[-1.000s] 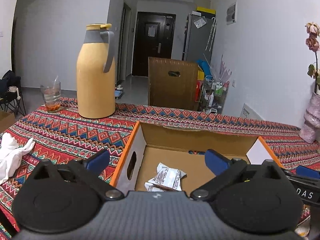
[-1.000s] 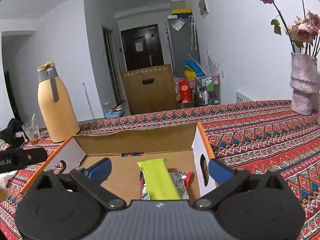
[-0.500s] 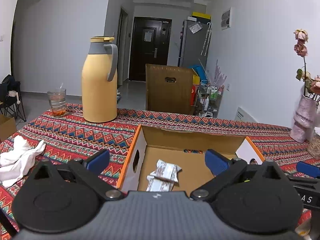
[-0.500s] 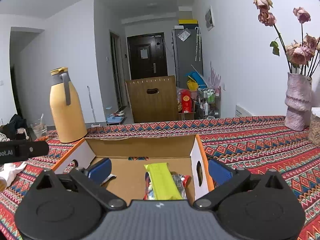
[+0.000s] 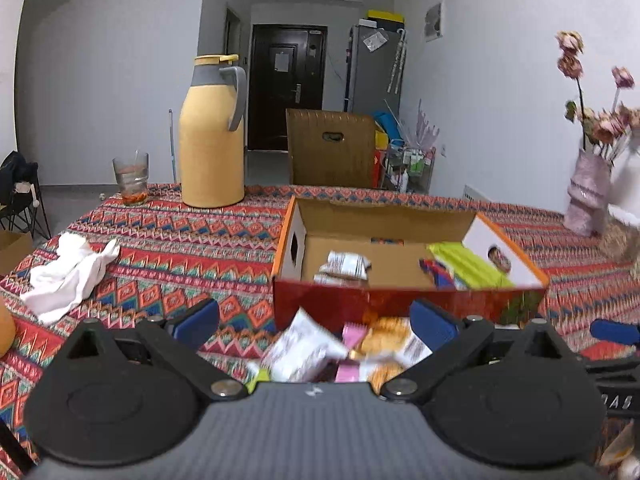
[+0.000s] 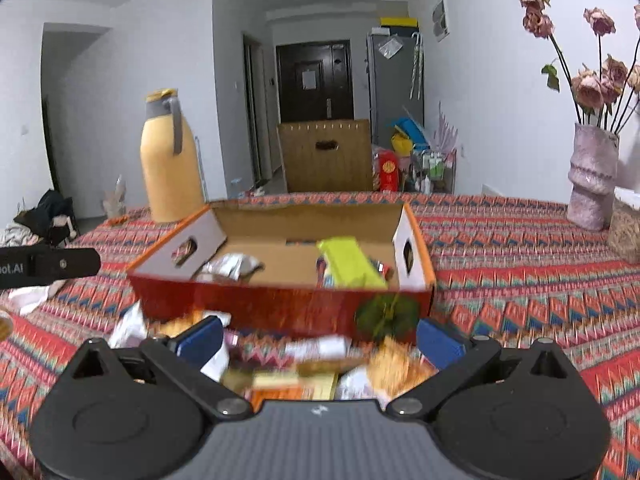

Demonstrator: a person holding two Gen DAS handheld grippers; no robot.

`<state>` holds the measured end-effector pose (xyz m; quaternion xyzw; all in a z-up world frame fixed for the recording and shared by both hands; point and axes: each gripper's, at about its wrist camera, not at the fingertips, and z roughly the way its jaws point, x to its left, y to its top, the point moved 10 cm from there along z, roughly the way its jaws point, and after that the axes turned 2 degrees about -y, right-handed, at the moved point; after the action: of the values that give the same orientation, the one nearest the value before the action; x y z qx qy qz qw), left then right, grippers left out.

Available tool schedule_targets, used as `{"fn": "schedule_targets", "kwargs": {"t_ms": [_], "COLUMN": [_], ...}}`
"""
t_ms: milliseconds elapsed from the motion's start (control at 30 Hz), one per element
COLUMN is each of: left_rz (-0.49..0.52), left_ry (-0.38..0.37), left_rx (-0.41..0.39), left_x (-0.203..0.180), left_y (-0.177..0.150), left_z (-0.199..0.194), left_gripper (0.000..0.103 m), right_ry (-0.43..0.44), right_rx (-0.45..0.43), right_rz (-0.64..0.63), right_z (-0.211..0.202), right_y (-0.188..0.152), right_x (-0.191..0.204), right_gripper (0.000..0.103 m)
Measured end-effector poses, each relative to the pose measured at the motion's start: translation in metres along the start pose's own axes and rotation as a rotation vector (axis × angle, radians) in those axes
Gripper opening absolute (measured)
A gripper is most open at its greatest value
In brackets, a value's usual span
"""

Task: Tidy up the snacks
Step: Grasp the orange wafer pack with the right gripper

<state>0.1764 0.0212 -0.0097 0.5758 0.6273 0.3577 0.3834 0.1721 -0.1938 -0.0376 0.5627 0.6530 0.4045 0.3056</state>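
An open cardboard box (image 5: pixel 404 304) (image 6: pixel 280 304) with a red front wall stands on the patterned tablecloth. Inside lie a white-and-grey packet (image 5: pixel 346 264) (image 6: pixel 232 266) and a lime-green packet (image 5: pixel 468 266) (image 6: pixel 350 262). A blurred heap of loose snack packets (image 5: pixel 320 352) (image 6: pixel 320 372) lies on the cloth in front of the box. My left gripper (image 5: pixel 314 324) hangs open above the heap with nothing between its fingers. My right gripper (image 6: pixel 318 338) is open too, over the same heap. The left gripper's side shows as a black bar (image 6: pixel 48 266) in the right wrist view.
A yellow thermos jug (image 5: pixel 212 136) (image 6: pixel 170 156) and a glass (image 5: pixel 131 178) stand at the back left. A crumpled white cloth (image 5: pixel 70 274) lies left of the box. A pink vase with dried roses (image 5: pixel 588 196) (image 6: pixel 592 176) stands at the right, beside a woven basket (image 6: pixel 626 232).
Both grippers have drawn back from over the box toward the table's near side. The box's red front wall and the heap of loose packets have come into view.
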Motion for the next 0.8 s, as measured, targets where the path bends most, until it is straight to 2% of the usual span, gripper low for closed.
{"fn": "schedule_targets", "kwargs": {"t_ms": [267,333,500,567,633,800], "left_rz": [-0.004,-0.008,-0.009,-0.013,-0.015,-0.017], "left_ry": [-0.016,-0.017,-0.015,-0.015,-0.017,-0.031], "left_rx": [0.055,0.061,0.073,0.077,0.079,0.09], "left_x": [0.006,0.008,0.01,0.011,0.01,0.01], "left_y": [-0.042,-0.046,-0.052,-0.053,-0.054,-0.058], "left_z": [-0.01,-0.012,-0.015,-0.015,-0.015,-0.013], "left_gripper": [0.103,0.103,0.103,0.103,0.103,0.103], "right_ry": [0.004,0.006,0.001,-0.015,-0.025,-0.059], "right_rx": [0.039,0.051,0.088,0.098,0.116,0.112], "right_rz": [-0.019,-0.035,-0.065,-0.08,-0.097,-0.159], "right_z": [-0.014,-0.013,-0.005,-0.002,0.002,0.005], "right_y": [-0.039,-0.048,-0.061,-0.065,-0.07,-0.079], "right_x": [0.012,0.017,0.03,0.034,0.037,0.044], "right_gripper": [0.101,0.091,0.088,0.084,0.076,0.07]}}
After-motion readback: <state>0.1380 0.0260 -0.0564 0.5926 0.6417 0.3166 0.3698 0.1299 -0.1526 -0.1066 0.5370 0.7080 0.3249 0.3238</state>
